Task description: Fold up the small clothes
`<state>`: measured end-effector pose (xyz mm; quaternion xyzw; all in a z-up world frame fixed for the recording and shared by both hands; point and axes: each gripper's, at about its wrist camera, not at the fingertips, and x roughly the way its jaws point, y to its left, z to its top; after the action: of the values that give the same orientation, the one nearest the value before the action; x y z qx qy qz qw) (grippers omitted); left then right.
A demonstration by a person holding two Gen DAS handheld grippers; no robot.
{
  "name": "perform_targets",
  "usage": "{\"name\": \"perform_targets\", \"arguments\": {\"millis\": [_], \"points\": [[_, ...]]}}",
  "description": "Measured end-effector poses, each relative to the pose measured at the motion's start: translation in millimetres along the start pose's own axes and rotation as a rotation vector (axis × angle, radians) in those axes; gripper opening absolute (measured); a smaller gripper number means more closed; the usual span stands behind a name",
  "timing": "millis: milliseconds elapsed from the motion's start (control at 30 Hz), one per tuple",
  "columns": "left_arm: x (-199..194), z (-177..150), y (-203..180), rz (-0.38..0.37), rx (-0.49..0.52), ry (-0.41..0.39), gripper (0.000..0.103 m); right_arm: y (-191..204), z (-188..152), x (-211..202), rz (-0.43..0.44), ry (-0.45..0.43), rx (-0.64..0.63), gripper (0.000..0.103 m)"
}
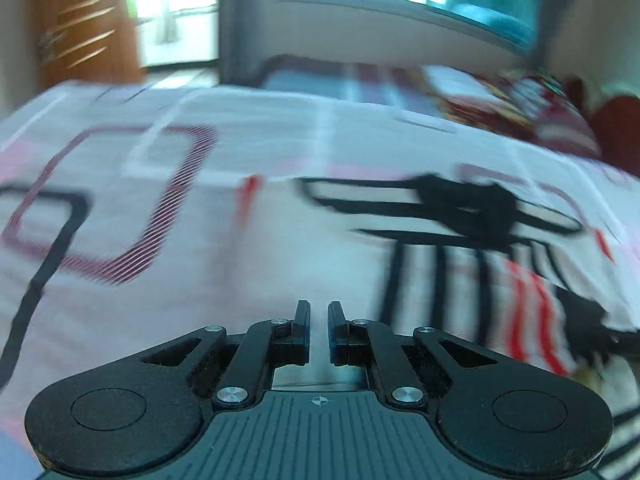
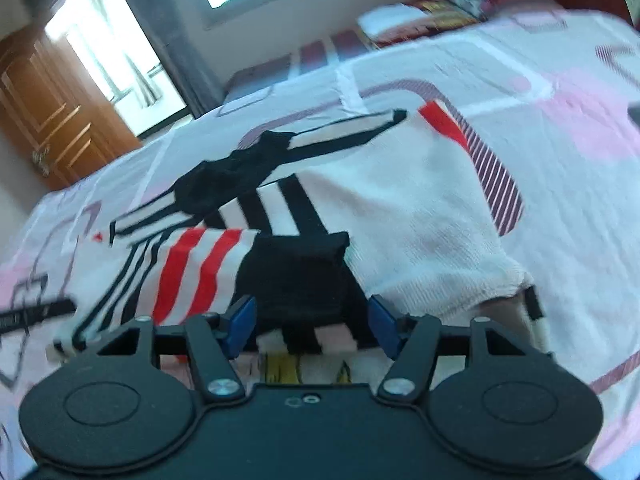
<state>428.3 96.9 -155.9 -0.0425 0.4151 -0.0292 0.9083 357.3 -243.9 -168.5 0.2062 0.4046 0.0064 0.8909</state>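
Seems only partly done: small garment (image 2: 304,216) spread on the bed (image 2: 520,152) near its middle, white body flat, one red-striped sleeve (image 2: 192,272) with black cuff already lying across the front, other sleeve (black and white) still stretched out toward the far edge. Right gripper (image 2: 312,320) just over the black cuff, fingers wide apart, gripping nothing. Left gripper (image 1: 319,332) above bare sheet beside the garment, fingers almost together, empty

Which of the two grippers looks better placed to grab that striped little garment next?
The right gripper, probably. It is open with the striped garment's black cuff between its fingers. The left gripper is nearly closed over bare bedsheet, with the garment off to its right.
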Motion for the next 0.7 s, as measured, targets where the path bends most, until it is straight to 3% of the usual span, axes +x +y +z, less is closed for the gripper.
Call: {"name": "perform_targets", "arguments": {"millis": [133,267,367,400,500,600,633,700], "points": [[15.4,-12.1,15.1,-0.023,-0.027,0.037,0.007,4.0,1.9,10.0,-0.007,0.003,0.013,0.059],[18.9,-14.1,13.2,-0.039,-0.022,0.025,0.007,10.2,0.2,5.2,-0.057,-0.022,-0.021,0.032],[18.0,-15.2,14.6,-0.058,-0.022,0.025,0.007,11.3,2.2,3.4,-0.056,-0.008,-0.033,0.032],[18.4,-14.6,15.4,-0.061,-0.021,0.024,0.007,10.5,4.0,2.4,-0.061,-0.017,-0.024,0.038],[19.1,-13.9,18.0,-0.070,-0.014,0.025,0.007,10.0,12.3,2.6,-0.099,-0.060,-0.034,0.041],[19.6,-14.2,19.5,-0.077,-0.012,0.026,0.007,3.0,15.3,20.6,-0.049,0.020,0.005,0.050],[20.1,-14.0,20.1,-0.078,-0.013,0.026,0.007,3.5,13.8,21.2,-0.038,0.019,0.008,0.049],[20.4,-13.2,21.8,-0.080,-0.022,0.027,0.007,10.4,10.4,18.2,-0.033,0.021,-0.018,0.034]]}}
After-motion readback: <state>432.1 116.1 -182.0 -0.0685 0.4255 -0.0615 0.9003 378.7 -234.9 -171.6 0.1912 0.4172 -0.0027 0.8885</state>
